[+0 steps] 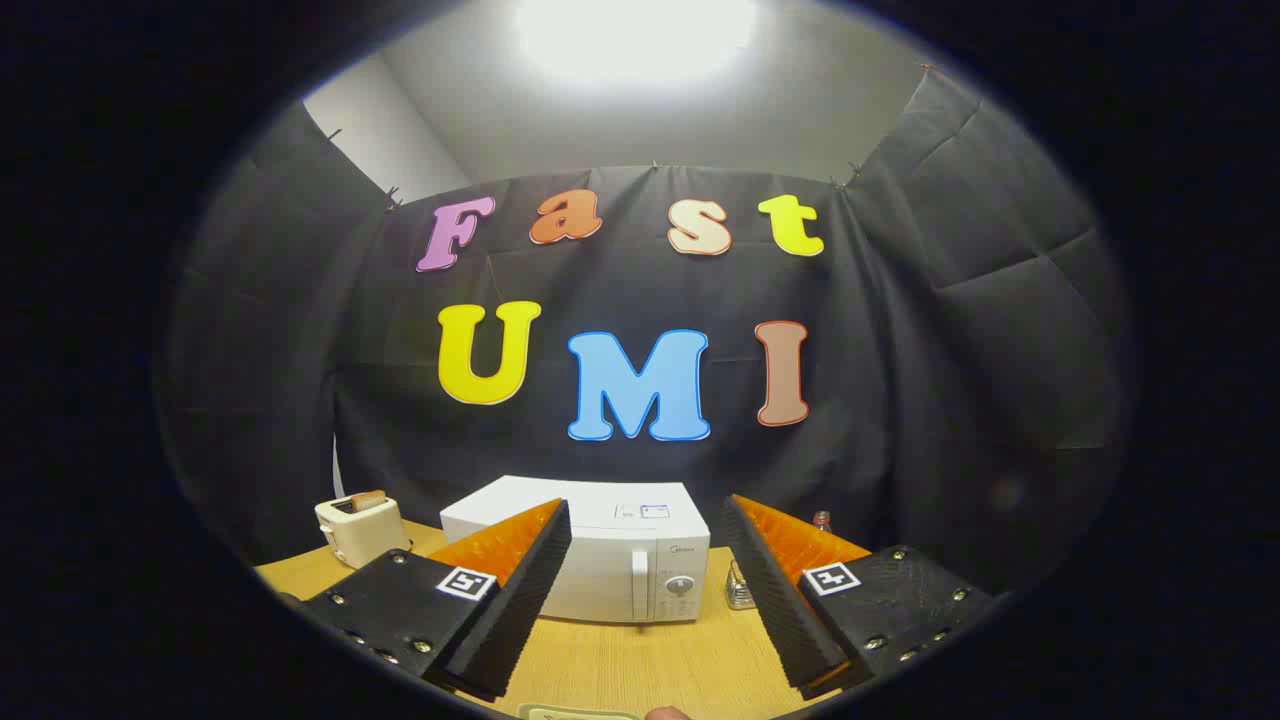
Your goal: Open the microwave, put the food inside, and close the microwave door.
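Jaws: the gripper (645, 590) has its fingers wide apart, holding nothing, above the wooden table (640, 665).
Microwave: the white microwave (600, 550) stands beyond the fingers, seen between them, door closed.
Handle: the vertical door handle (640, 583), beside the control dial (679, 583), looks the place to grip.
Handling: likely rigid and heavy; the door should swing stiffly on a pull.
Food: a pale rim (580, 713) lies just under the fingers, possibly its dish; I cannot tell.
Around: a toaster (358, 528) to one side, a glass jar (739, 588) to the other.
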`<state>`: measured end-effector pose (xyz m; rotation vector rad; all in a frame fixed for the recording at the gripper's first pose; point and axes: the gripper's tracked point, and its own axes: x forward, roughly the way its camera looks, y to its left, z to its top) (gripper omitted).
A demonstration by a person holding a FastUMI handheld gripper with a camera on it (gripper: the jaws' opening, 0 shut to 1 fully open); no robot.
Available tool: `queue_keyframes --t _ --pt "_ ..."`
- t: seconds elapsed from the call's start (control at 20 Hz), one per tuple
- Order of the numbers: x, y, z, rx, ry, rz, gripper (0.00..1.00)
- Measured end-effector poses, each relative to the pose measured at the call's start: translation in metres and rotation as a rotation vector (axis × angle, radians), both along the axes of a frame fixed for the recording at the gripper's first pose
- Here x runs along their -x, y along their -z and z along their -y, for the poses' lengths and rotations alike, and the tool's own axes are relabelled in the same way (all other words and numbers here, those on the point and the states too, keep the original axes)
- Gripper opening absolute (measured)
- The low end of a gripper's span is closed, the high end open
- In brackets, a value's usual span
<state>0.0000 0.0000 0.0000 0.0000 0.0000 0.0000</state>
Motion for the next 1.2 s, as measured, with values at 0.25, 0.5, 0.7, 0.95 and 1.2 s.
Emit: queue_keyframes --t 0.25,0.5,0.7,0.95,1.2 --pt "0.008 0.004 0.0 -0.031 -0.003 -0.011 0.96" --pt "0.014 0.005 0.005 -0.045 0.009 -0.009 0.96" --pt "0.021 0.009 0.008 -0.046 0.011 -0.015 0.96" --pt "0.026 0.006 0.009 -0.039 0.016 -0.002 0.96" --pt "0.027 0.005 0.007 -0.034 0.01 0.001 0.96"
